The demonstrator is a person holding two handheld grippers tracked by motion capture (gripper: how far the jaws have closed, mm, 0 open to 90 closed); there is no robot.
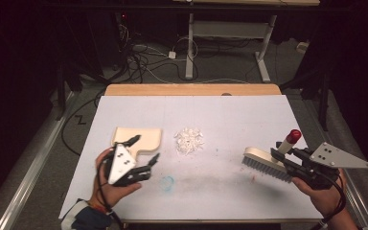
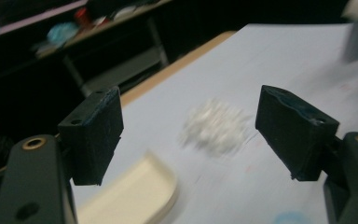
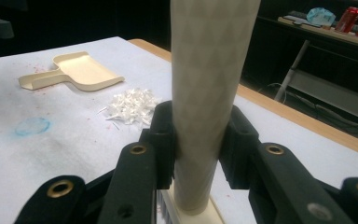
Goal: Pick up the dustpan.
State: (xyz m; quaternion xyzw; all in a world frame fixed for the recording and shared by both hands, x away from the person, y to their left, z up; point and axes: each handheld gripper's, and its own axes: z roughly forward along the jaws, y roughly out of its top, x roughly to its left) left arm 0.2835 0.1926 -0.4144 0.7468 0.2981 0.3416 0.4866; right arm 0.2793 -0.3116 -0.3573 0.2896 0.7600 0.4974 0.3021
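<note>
Left claw (image 1: 144,149) is hovering with its jaws spread wide and nothing between them, just over the near edge of the cream dustpan (image 1: 139,139), which is lying flat on the white table (image 1: 230,115). From the left gripper view I am looking between its two black pads (image 2: 95,133) at a blurred heap of white scraps (image 2: 214,126) farther out, with the rounded corner of the dustpan (image 2: 135,196) low in the gap.

Right claw (image 1: 287,155) is pinching the pale handle (image 1: 284,145) of the brush (image 1: 263,163), jaws pressed against it on both sides; in the right gripper view the handle (image 3: 209,93) is rising straight up between the pads (image 3: 163,140) and I am seeing the brush's cream back just below. In the high view the handle is ending in a red tip (image 1: 294,136), and the bristles are pointing down, close to the table near its right edge; I cannot tell whether they are touching it.

Scraps (image 1: 189,140) are sitting in a small pile near the table's middle, just to the right of the dustpan and well apart from the brush. A faint blue ring mark (image 1: 167,182) is showing on the table nearer to me, between the two claws.
</note>
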